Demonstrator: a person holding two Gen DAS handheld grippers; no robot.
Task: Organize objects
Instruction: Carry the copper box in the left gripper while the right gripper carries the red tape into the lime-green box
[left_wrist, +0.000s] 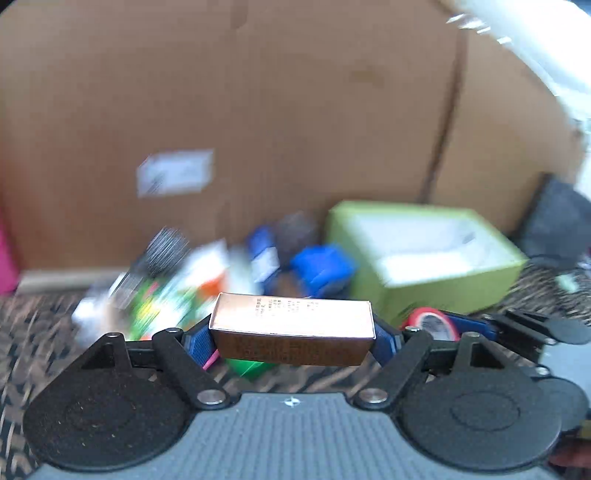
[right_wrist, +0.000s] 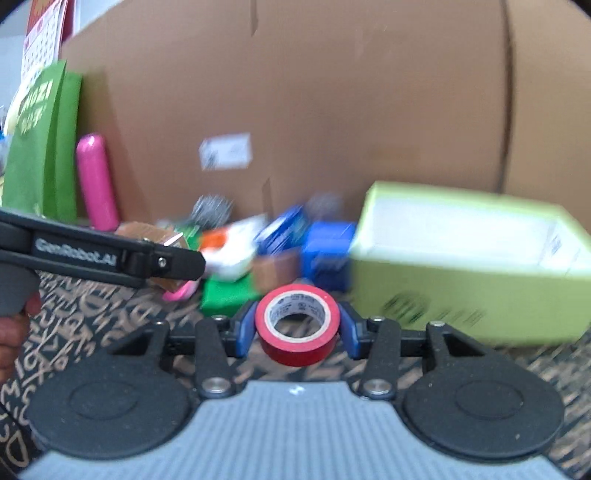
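My left gripper (left_wrist: 293, 338) is shut on a copper-brown carton (left_wrist: 293, 328), held crosswise above the patterned cloth. My right gripper (right_wrist: 297, 330) is shut on a red roll of tape (right_wrist: 297, 325), its hole facing up. The tape also shows in the left wrist view (left_wrist: 430, 325) at the right, and the left gripper shows in the right wrist view (right_wrist: 166, 264) at the left. An open lime-green box (right_wrist: 469, 295) with a white inside stands ahead to the right; it also shows in the left wrist view (left_wrist: 424, 251). A blurred pile of small items (right_wrist: 258, 254) lies ahead.
A large cardboard wall (right_wrist: 332, 110) closes off the back. A pink cylinder (right_wrist: 96, 181) and a green bag (right_wrist: 40, 147) stand at the left. A blue box (left_wrist: 321, 269) and a green packet (right_wrist: 225, 295) lie in the pile. A dark object (left_wrist: 557, 221) sits far right.
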